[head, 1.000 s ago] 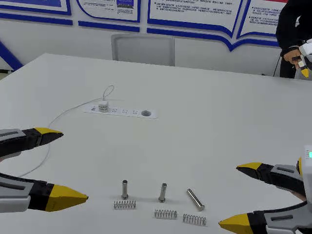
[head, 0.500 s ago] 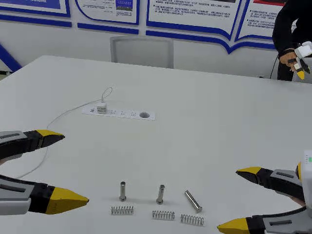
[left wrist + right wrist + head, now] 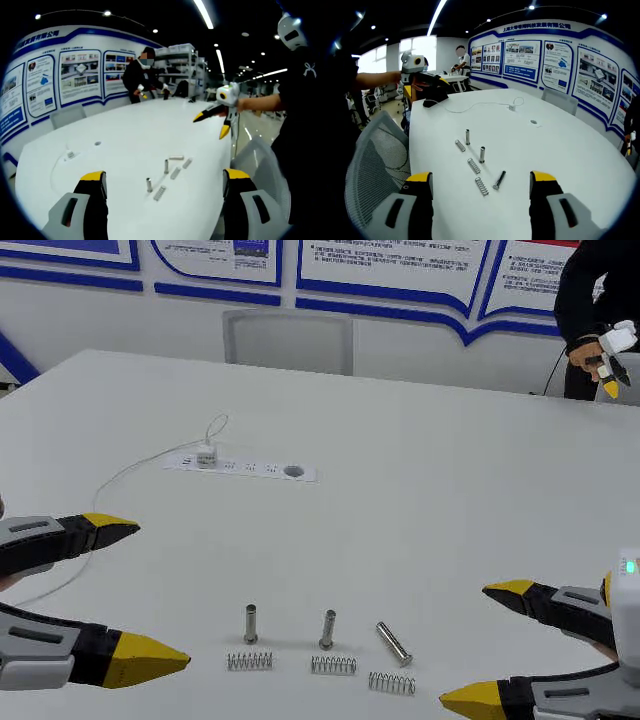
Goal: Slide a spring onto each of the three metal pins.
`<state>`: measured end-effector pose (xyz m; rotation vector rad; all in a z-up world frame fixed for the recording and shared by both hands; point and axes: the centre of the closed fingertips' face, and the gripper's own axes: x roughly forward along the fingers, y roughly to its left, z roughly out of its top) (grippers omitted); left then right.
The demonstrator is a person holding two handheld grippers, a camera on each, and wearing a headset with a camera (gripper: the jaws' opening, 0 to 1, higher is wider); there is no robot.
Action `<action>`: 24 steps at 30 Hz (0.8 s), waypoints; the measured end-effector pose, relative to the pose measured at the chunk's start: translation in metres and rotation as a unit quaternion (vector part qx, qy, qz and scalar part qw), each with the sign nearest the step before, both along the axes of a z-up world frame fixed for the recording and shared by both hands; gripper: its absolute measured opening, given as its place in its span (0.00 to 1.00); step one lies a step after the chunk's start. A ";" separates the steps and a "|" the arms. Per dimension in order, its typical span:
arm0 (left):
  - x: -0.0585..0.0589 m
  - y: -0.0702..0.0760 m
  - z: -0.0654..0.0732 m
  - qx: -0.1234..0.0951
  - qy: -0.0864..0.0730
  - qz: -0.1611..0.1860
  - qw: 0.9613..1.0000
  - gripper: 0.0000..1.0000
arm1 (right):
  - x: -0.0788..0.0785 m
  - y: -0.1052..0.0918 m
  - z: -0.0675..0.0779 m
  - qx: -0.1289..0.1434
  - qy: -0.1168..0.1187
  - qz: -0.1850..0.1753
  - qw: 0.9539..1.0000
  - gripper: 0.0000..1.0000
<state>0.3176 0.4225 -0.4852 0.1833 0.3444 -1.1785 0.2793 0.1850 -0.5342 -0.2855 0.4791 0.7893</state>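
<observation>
White worktop [image 3: 420, 500] carries all 3 pins and all 3 springs, set in a short row between your 2 tools near the edge closest to you. In the head view your left tool [image 3: 160, 594] hovers at the left above the worktop, its yellow-tipped jaws spread wide with nothing between them. Your right tool [image 3: 466, 644] hovers at the right, its jaws likewise spread and grasping nothing. Both tools are well apart from the parts.

At the left of the row the first pin [image 3: 250, 623] stands upright. The second pin [image 3: 327, 629] stands upright near it, and the third pin [image 3: 393, 643] lies on its side at the right, at an angle. Each spring lies flat on the worktop just in front of a pin: the first spring [image 3: 249, 662], the second spring [image 3: 333, 665] and the third spring [image 3: 392, 683].

Farther back you have a power strip [image 3: 250, 468] with a small white plug [image 3: 206, 455] in it, and a thin white cable [image 3: 130, 475] curves away to the left. A grey chair [image 3: 288, 340] stands at the far edge, below blue-and-white wall posters [image 3: 390, 260]. At the far right a person [image 3: 590, 290] in dark clothes holds another yellow-tipped tool.
</observation>
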 end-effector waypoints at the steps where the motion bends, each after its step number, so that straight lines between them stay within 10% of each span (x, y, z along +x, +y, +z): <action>1: 0.000 0.001 -0.001 -0.003 0.001 0.002 1.000 0.99 | 0.000 -0.001 0.001 0.001 0.000 -0.002 1.000 0.79; 24: 0.000 0.008 -0.019 -0.034 0.036 0.022 0.999 0.96 | 0.024 -0.004 -0.015 -0.005 0.025 -0.024 0.999 0.71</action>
